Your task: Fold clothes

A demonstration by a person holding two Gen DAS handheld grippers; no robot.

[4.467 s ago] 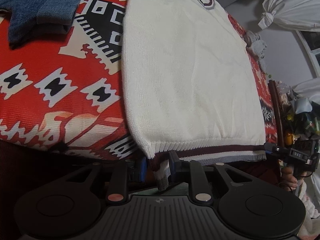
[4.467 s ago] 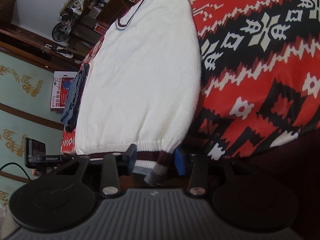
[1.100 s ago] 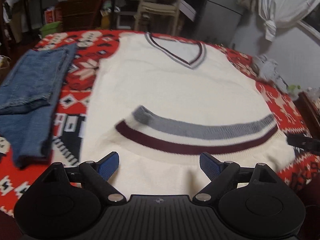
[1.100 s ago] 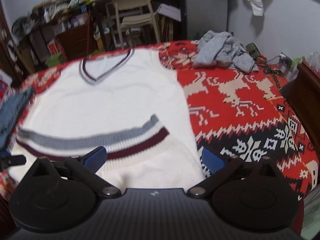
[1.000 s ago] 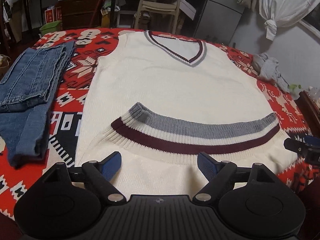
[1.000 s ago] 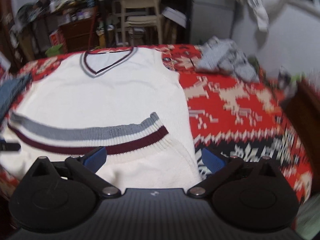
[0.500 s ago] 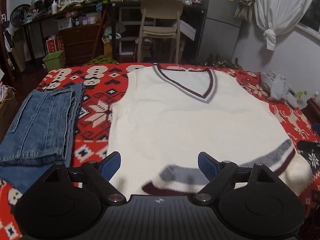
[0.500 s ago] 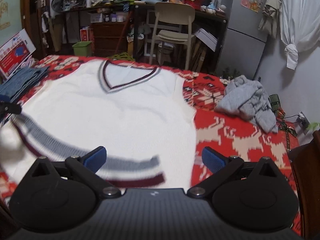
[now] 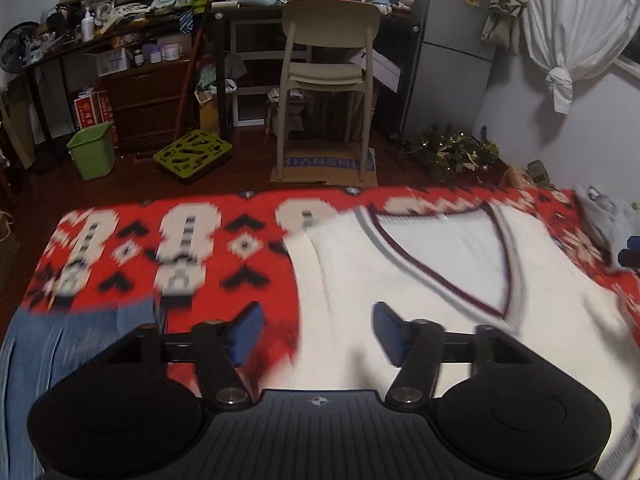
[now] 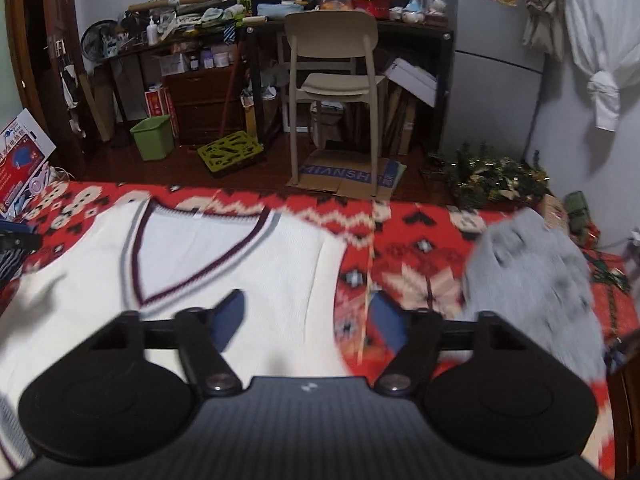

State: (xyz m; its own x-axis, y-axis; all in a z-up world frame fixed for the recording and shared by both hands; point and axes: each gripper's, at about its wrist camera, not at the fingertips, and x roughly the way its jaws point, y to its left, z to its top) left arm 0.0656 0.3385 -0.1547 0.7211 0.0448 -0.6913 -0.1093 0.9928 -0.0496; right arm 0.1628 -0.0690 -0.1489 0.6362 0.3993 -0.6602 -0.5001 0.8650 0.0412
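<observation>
A white knit vest [image 9: 440, 280] with a maroon-and-grey V-neck lies flat on the red patterned blanket [image 9: 192, 248]. In the left wrist view my left gripper [image 9: 316, 334] hangs open over the vest's left shoulder edge, nothing between its blue pads. The right wrist view shows the same vest [image 10: 224, 264], with my right gripper [image 10: 304, 318] open above its right shoulder edge, also holding nothing. The vest's folded hem is hidden under the grippers' bodies. Both views are motion-blurred.
Folded blue jeans [image 9: 60, 344] lie left of the vest. A crumpled grey garment [image 10: 532, 276] sits on the blanket to the right. Beyond the far edge stand a beige chair [image 9: 324, 68], a green bin [image 9: 92, 152], cluttered shelves and a fridge [image 9: 440, 40].
Both grippers let go of the striped hem after folding it up onto the vest, then opened and moved forward to the shoulder area near the collar.
</observation>
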